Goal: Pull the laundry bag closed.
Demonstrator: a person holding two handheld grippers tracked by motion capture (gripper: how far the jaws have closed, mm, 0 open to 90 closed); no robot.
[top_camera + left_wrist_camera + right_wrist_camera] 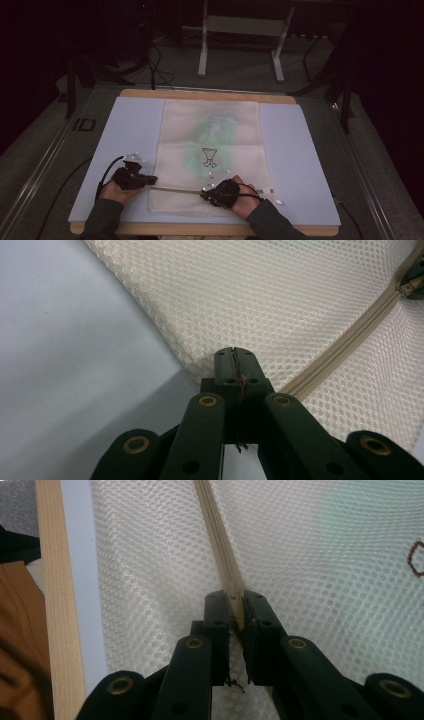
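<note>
Pinching the mesh bag [210,150] at its near-left corner, your left tongs [235,356] are clamped on the fabric; your right tongs [235,601] grip its zipper [220,545] further along.

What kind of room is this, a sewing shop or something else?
More likely a lab or recording workspace than a shop. A mesh bag lies flat on a pale blue mat over a wooden table, the room around is dark, and cables trail across the grey floor by a metal stand.

Bag's inner item [210,156] blurred thru mesh
</note>
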